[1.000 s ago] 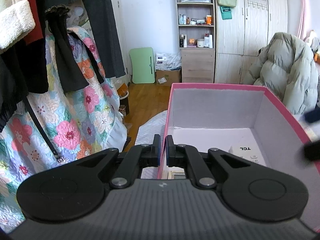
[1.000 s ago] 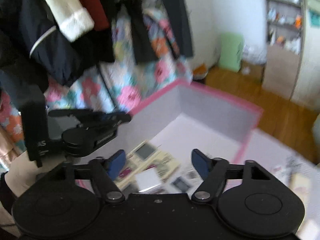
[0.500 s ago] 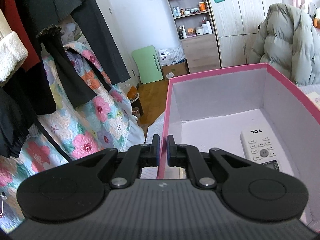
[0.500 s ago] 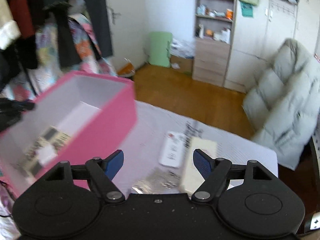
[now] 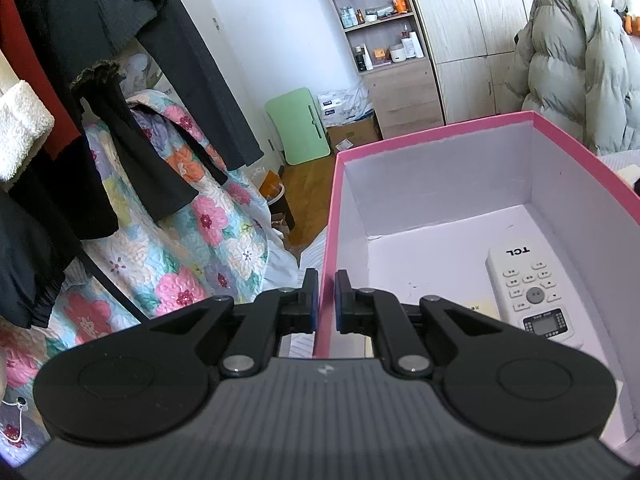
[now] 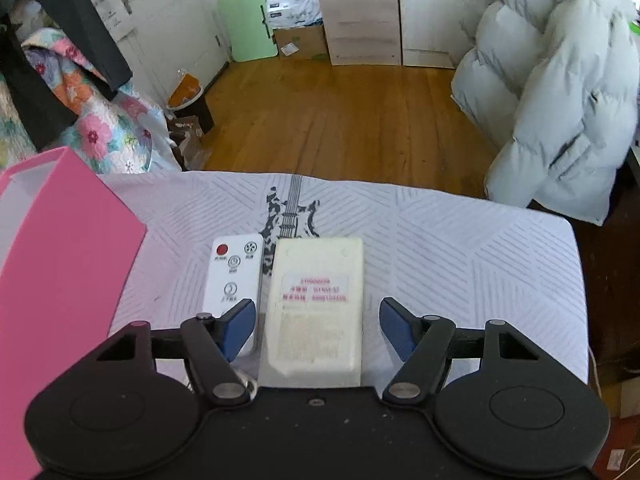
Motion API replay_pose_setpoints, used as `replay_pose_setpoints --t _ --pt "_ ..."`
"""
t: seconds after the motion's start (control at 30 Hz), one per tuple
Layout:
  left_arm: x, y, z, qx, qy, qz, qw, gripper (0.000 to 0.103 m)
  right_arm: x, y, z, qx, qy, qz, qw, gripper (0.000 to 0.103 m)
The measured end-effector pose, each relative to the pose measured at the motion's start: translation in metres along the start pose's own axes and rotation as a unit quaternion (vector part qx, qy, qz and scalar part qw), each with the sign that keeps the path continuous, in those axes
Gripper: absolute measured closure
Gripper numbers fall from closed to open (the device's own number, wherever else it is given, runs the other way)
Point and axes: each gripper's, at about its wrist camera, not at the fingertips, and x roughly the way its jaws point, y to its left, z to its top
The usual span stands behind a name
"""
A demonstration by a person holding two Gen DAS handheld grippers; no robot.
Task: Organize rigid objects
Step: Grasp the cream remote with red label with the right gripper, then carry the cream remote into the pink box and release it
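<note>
Clamping the near wall of the pink box [image 5: 332, 216] between both pads, left gripper [image 5: 327, 296] nearly closed. Inside the box, a white TCL remote [image 5: 530, 286] on the floor. Closing but still wide and gripping nothing, right gripper [image 6: 317, 320] straddling the cream block [image 6: 316, 304] on the striped cloth [image 6: 460, 248], small white remote [image 6: 234, 276] just beside.

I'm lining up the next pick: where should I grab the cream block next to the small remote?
Take the cream block across its two long sides, from above. It lies flat, lengthwise between the closing fingers of the right tool, still untouched. Mind the small remote close along its left side.
</note>
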Motion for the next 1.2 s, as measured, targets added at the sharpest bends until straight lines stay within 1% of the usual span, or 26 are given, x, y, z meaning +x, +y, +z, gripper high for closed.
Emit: replay_pose_setpoints --t 0.07,0.13,0.2,0.27,0.3,0.37,0.43,0.5,0.57,0.67,0.8,0.9,1.03,1.13,1.2 --pt "0.001 0.001 0.0 -0.003 0.002 -0.002 1.0 0.096 0.011 0.004 0.005 -0.01 0.001 -0.003 1.0 0.029" --pt "0.001 0.0 0.001 0.0 0.003 -0.001 1.0 0.096 0.013 0.012 0.005 -0.041 -0.012 -0.022 0.999 0.028" --pt "0.004 0.004 0.001 0.0 0.003 -0.001 1.0 0.096 0.012 0.011 0.007 -0.031 -0.016 -0.013 0.999 0.028" --pt "0.004 0.006 0.0 -0.004 0.002 -0.004 1.0 0.096 0.009 0.004 0.007 -0.028 -0.022 -0.014 0.999 0.039" --pt "0.004 0.007 0.0 -0.005 0.002 -0.004 1.0 0.096 0.007 0.002 0.006 -0.022 -0.027 -0.013 0.999 0.041" --pt "0.005 0.008 -0.001 -0.008 0.002 -0.006 0.9999 0.096 0.001 -0.003 0.004 -0.005 -0.037 -0.005 0.999 0.041" --pt "0.004 0.009 -0.001 -0.01 0.0 -0.008 0.9999 0.096 -0.011 -0.003 0.0 0.003 -0.059 0.003 0.998 0.041" --pt "0.004 0.009 -0.001 -0.01 0.001 -0.008 0.9999 0.096 -0.032 -0.001 -0.008 0.014 -0.088 0.034 0.995 0.042" --pt "0.004 0.009 -0.001 -0.007 0.002 -0.005 1.0 0.096 -0.054 0.005 -0.018 0.015 -0.115 0.056 0.992 0.042" --pt "0.004 0.01 -0.002 -0.014 0.001 -0.01 0.9999 0.096 -0.087 0.021 -0.036 -0.013 -0.158 0.06 0.986 0.042" --pt "0.006 0.022 -0.003 -0.048 0.006 -0.031 0.9983 0.096 -0.117 0.034 -0.055 -0.032 -0.175 0.087 0.98 0.042" --pt "0.005 0.021 -0.003 -0.046 0.005 -0.03 0.9985 0.096 -0.136 0.049 -0.062 -0.068 -0.193 0.085 0.975 0.042" --pt "0.006 0.019 -0.003 -0.041 0.007 -0.025 0.9988 0.096 -0.152 0.065 -0.058 -0.105 -0.203 0.099 0.969 0.042" --pt "0.005 0.019 -0.003 -0.04 0.006 -0.024 0.9989 0.096 -0.163 0.08 -0.052 -0.142 -0.206 0.093 0.964 0.042" --pt "0.004 0.017 -0.003 -0.037 0.005 -0.021 0.9991 0.096 -0.171 0.088 -0.043 -0.157 -0.211 0.107 0.959 0.042"
